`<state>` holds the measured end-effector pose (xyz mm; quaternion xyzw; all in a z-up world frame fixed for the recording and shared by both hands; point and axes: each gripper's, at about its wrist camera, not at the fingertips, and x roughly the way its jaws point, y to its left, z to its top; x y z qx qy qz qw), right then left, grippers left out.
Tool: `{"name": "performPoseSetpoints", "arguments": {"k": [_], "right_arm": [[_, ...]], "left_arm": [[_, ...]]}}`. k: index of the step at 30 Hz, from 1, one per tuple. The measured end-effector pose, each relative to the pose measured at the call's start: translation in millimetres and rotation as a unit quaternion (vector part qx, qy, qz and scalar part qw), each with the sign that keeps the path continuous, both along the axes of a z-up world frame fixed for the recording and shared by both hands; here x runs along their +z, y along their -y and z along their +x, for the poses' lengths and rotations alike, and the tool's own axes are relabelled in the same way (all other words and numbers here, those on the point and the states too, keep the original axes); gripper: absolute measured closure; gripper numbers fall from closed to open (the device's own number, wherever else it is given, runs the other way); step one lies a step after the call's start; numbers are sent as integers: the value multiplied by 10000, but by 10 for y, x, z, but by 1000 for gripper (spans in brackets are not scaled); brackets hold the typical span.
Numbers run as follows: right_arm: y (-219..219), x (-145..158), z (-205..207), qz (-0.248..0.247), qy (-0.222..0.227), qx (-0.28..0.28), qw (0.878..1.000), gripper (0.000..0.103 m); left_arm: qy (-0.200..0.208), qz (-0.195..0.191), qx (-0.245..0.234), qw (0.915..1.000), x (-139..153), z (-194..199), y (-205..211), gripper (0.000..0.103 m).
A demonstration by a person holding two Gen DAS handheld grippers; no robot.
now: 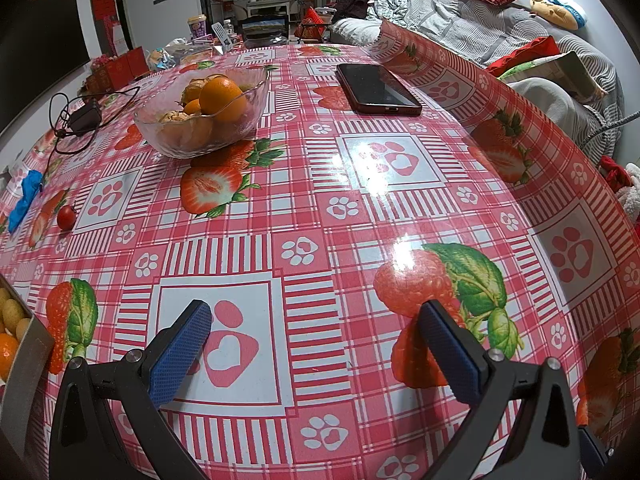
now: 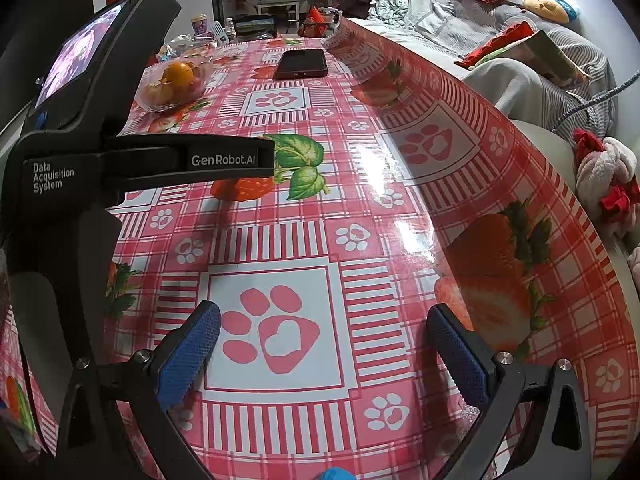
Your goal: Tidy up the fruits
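Both grippers, left (image 1: 316, 326) and right (image 2: 324, 332), hover spread wide and empty over the tabletop (image 1: 360, 216). Oranges (image 1: 222, 98) sit piled in an upright glass bowl (image 1: 200, 136) far left; roundish, no clear long axis.

Fruit bowl on the table

A clear glass bowl (image 1: 202, 120) holds oranges (image 1: 223, 99) heaped together; one small red fruit (image 1: 66, 217) lies apart, left.

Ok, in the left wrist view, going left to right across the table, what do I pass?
Box of fruit at the left edge → blue wrapper → cherry tomato → black charger and cable → glass bowl of oranges → phone.
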<state>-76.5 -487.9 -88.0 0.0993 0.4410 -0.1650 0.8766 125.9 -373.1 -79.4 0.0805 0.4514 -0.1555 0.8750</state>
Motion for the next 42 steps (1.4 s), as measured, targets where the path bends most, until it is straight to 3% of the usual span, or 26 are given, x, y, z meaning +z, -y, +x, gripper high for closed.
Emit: {"name": "performPoseSetpoints", "arguments": {"k": [42], "right_arm": [[-13, 4, 5, -8, -13, -116, 9999, 0]], "left_arm": [[0, 3, -2, 10000, -2, 2, 10, 0]]}}
